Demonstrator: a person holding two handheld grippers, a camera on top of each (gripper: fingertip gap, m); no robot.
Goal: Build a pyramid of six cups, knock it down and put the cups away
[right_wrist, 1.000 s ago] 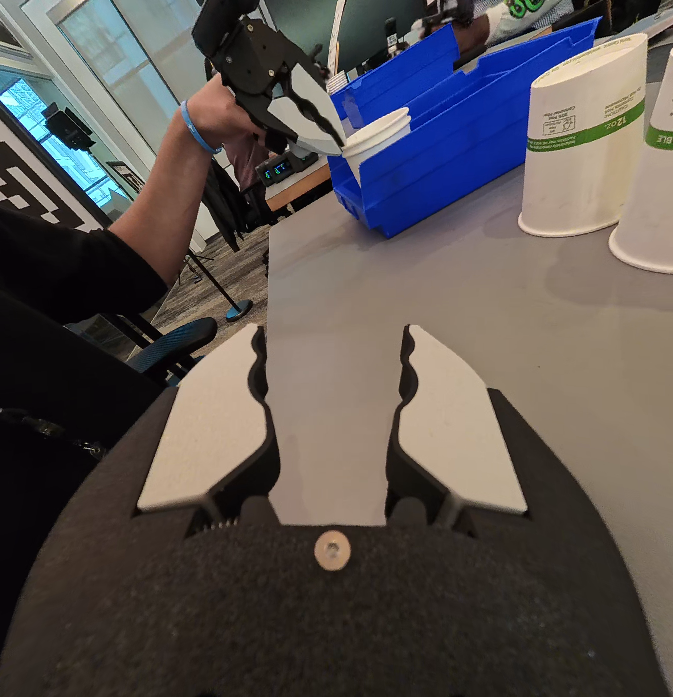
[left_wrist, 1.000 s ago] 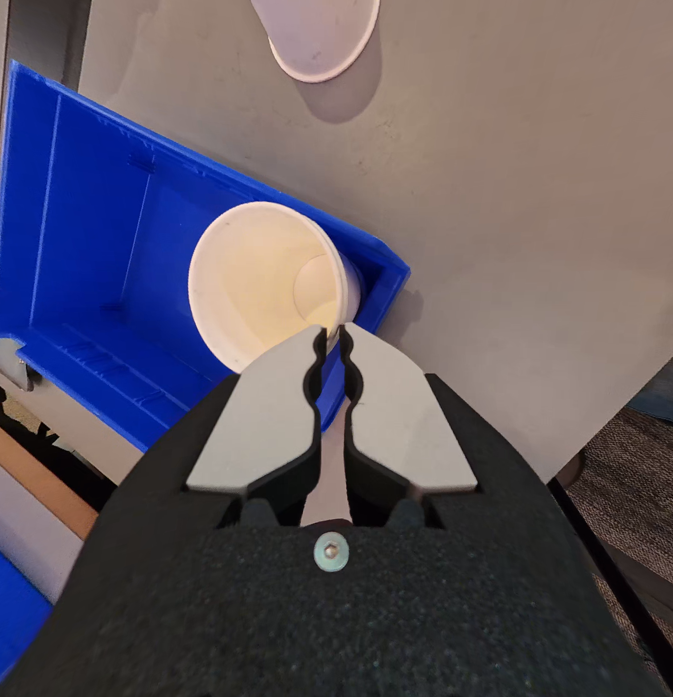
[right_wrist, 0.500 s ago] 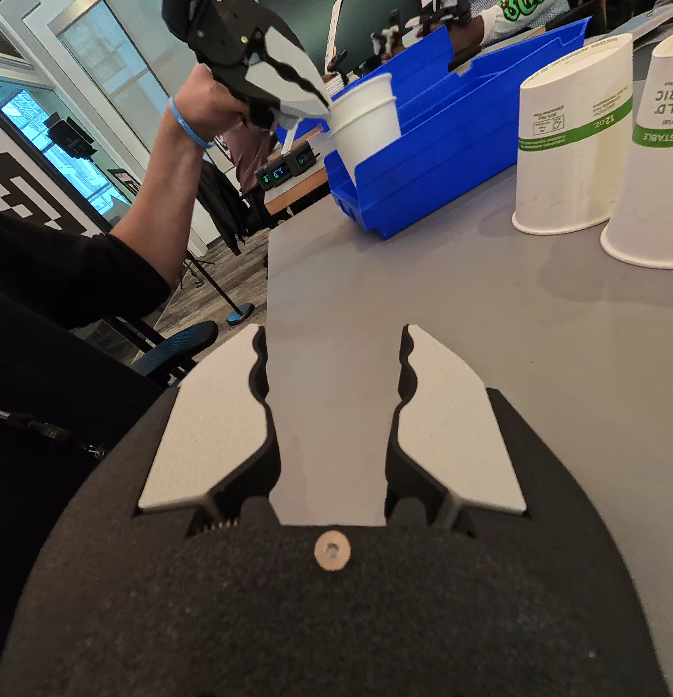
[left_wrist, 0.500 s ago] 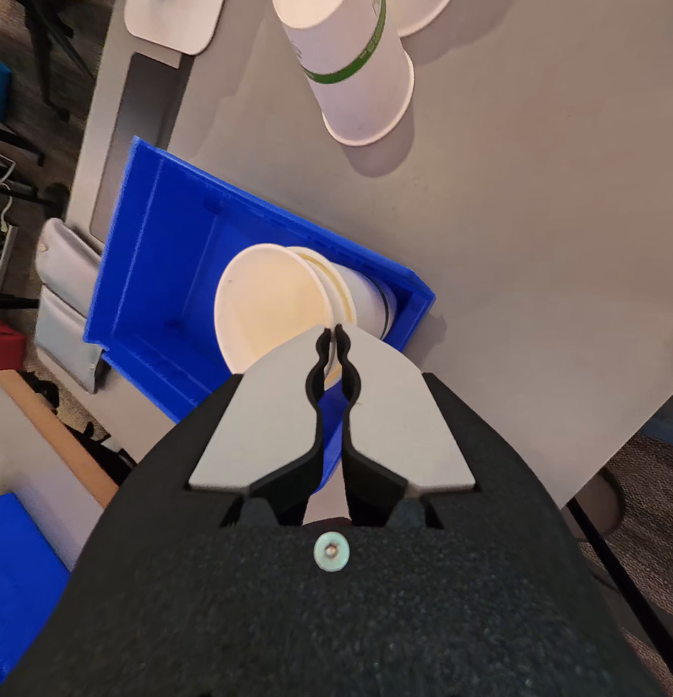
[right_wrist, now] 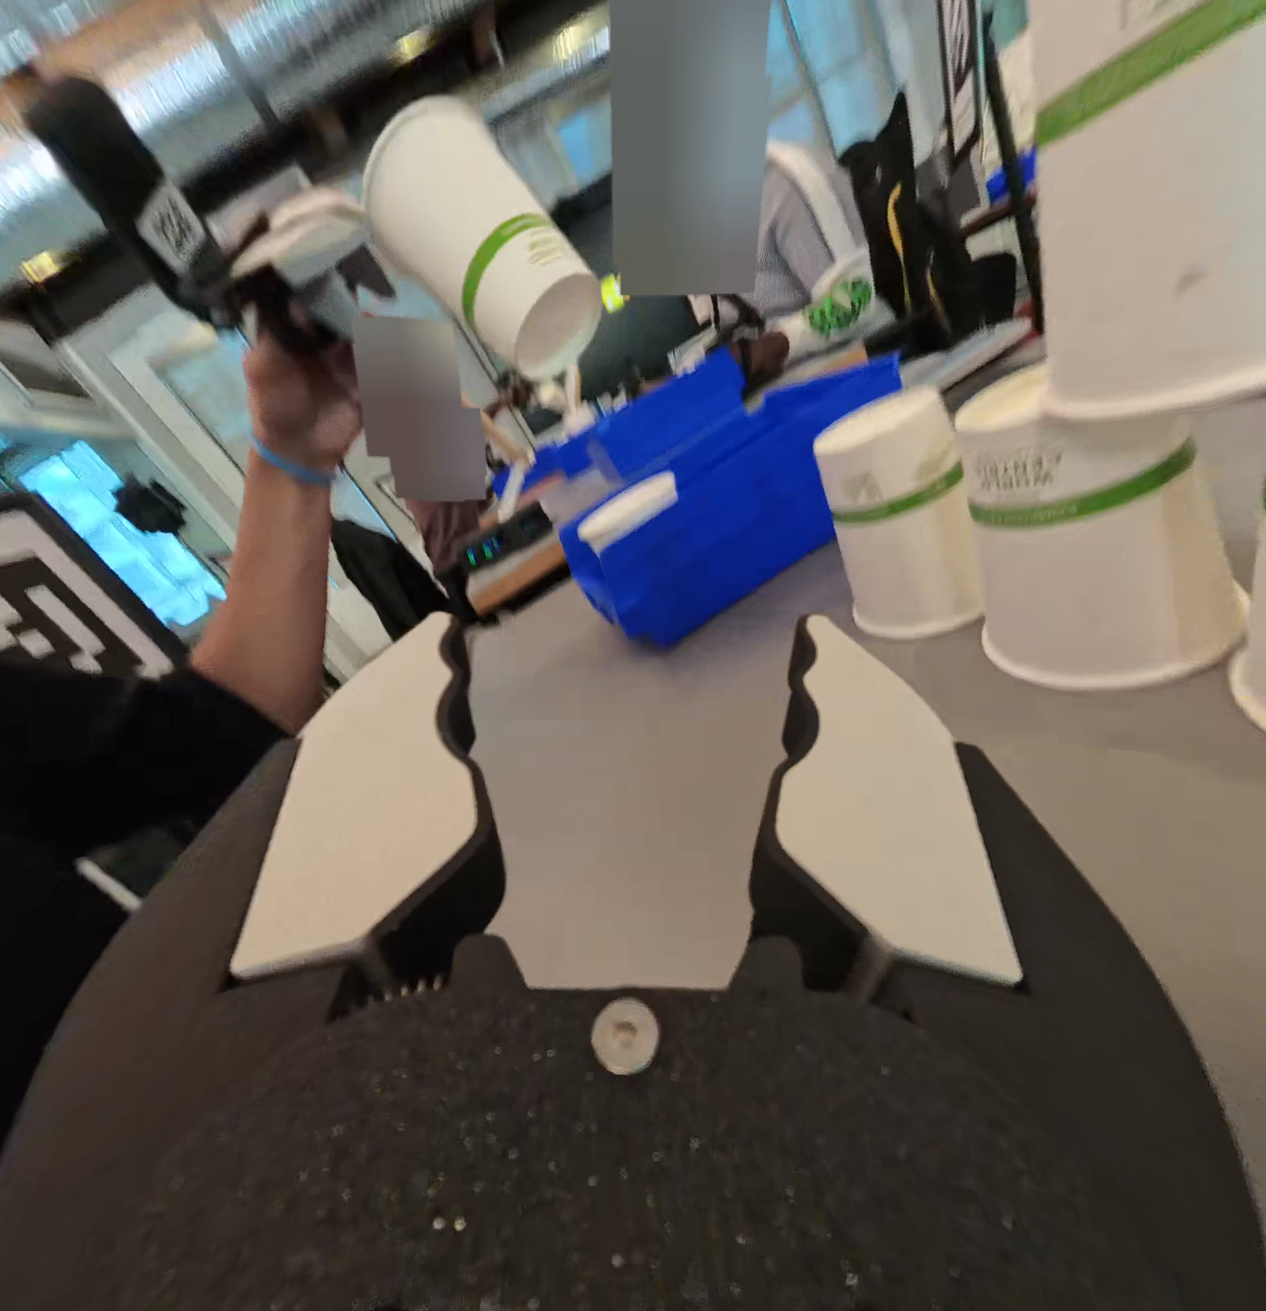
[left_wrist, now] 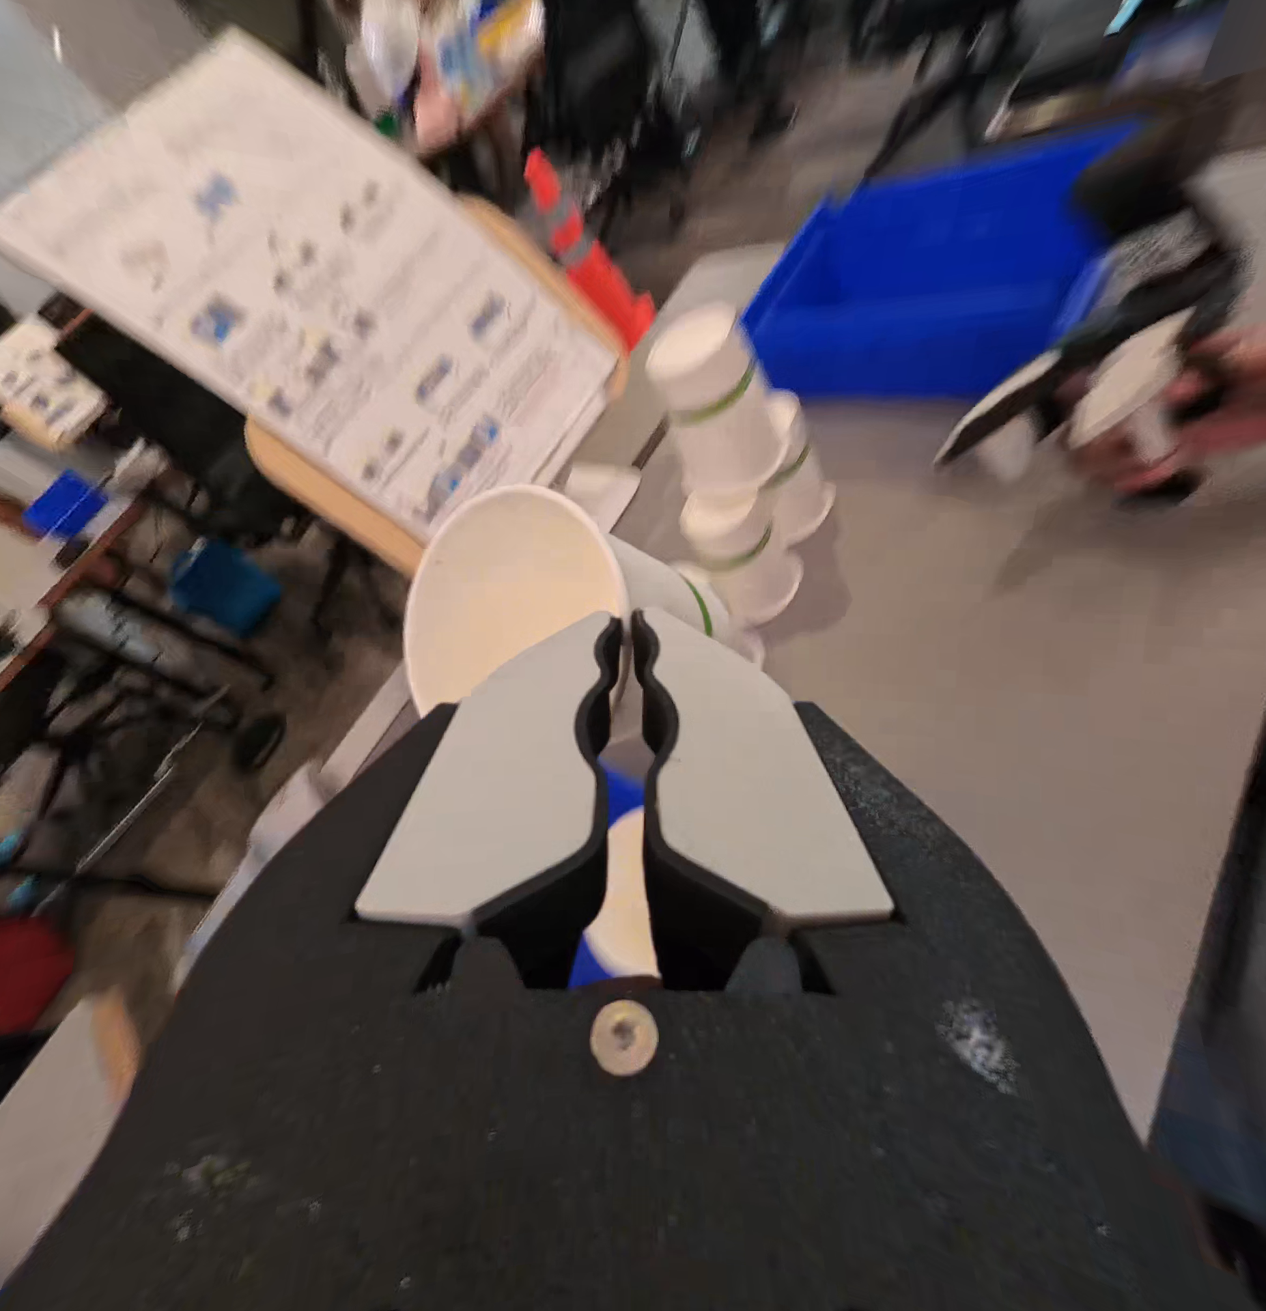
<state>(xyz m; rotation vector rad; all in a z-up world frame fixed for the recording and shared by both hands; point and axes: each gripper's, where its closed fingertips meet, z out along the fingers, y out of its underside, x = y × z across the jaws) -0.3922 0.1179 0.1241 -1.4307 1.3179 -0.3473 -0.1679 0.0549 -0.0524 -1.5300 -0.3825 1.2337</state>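
The left claw (left_wrist: 626, 628) is pinched nearly closed on the rim of a white paper cup (left_wrist: 513, 592) with a green band. In the right wrist view this held cup (right_wrist: 474, 234) is up in the air, well above the grey counter (right_wrist: 616, 780), tilted with its closed bottom pointing down toward the blue bin (right_wrist: 708, 539). The person's hand (right_wrist: 297, 383) with a blue wristband grips the left tool there.

The right claw (right_wrist: 626, 631) rests low over the counter with its fingers spread wide and nothing between them.

On the counter to the right of the blue bin stand upside-down white cups: one (right_wrist: 900, 525) nearest the bin, another (right_wrist: 1098, 553) just beside it, and a further cup (right_wrist: 1169, 213) stacked on top of the lower row. Inside the near end of the bin, the white rim of another cup (right_wrist: 626, 514) shows. The left wrist view is blurred; it shows the stacked cups (left_wrist: 736, 468) beyond the held one.
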